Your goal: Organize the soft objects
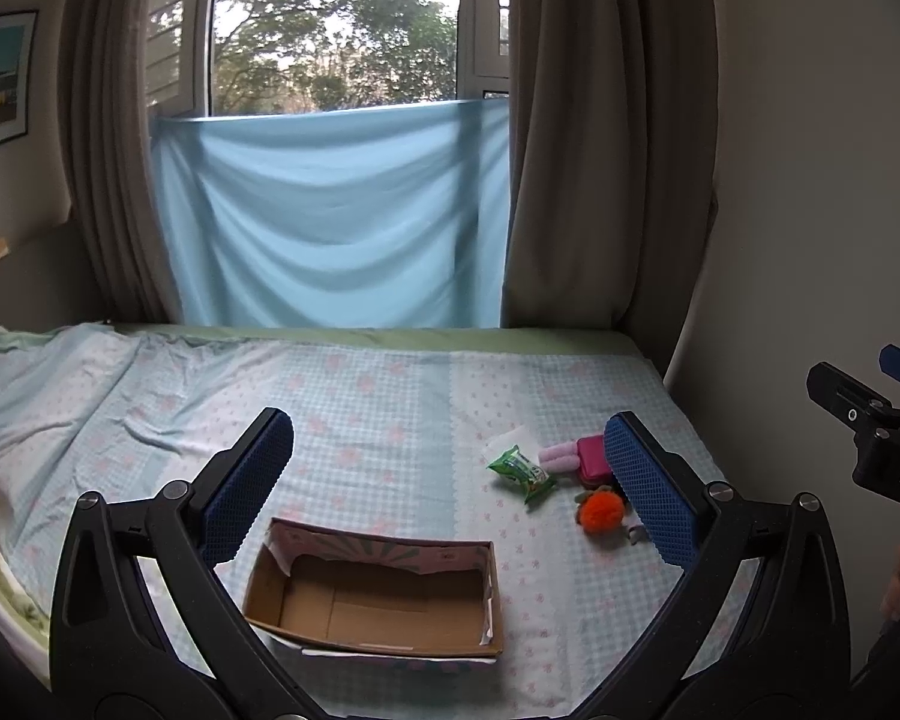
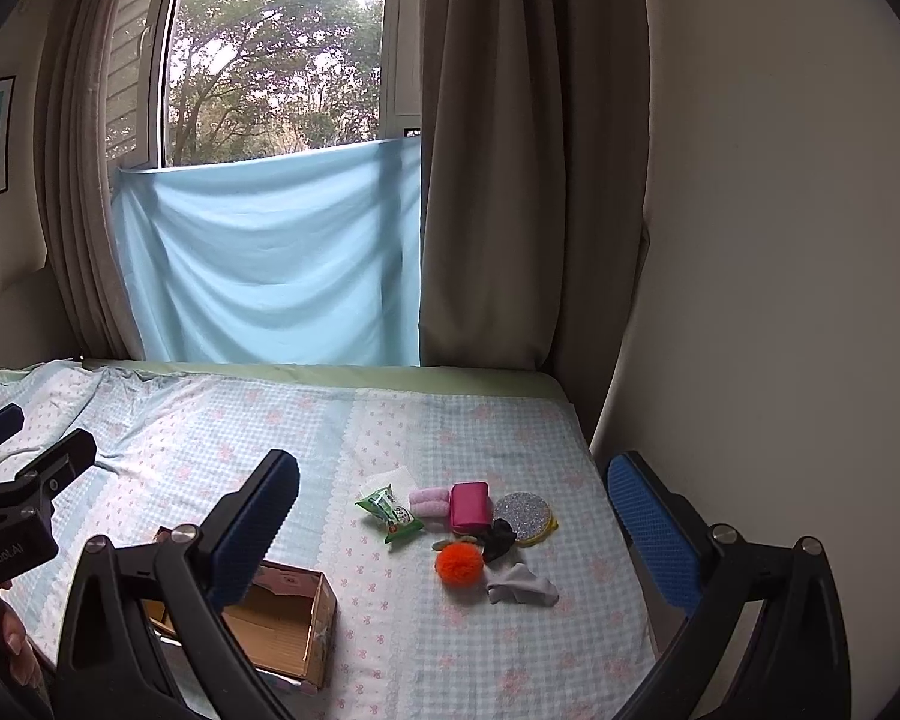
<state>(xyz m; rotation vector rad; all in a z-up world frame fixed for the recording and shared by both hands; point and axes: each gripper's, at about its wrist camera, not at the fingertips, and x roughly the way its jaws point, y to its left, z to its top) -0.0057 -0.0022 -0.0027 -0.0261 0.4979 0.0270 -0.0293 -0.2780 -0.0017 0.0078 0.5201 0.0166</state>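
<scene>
Nearest, both tongs, left [image 1: 444, 474] and right [image 2: 453, 516], hang spread and empty over the bed [image 2: 480, 426]. An open cardboard box [image 1: 378, 594] sits close; farther right lies the orange pompom [image 2: 459, 563], probably the easiest first pick: pinch it gently at its middle.

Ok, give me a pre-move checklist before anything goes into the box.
1. Box open on top, nothing seen inside: ok.
2. Left tool open, holding nothing: ok.
3. Right tool open, holding nothing: ok.
4. Orange pompom lying free of the pile, easy first pick: ok.
5. Black cloth overlaps the glitter pad, may drag it: not ok.
6. Box steady on the soft bed: cannot tell.
</scene>
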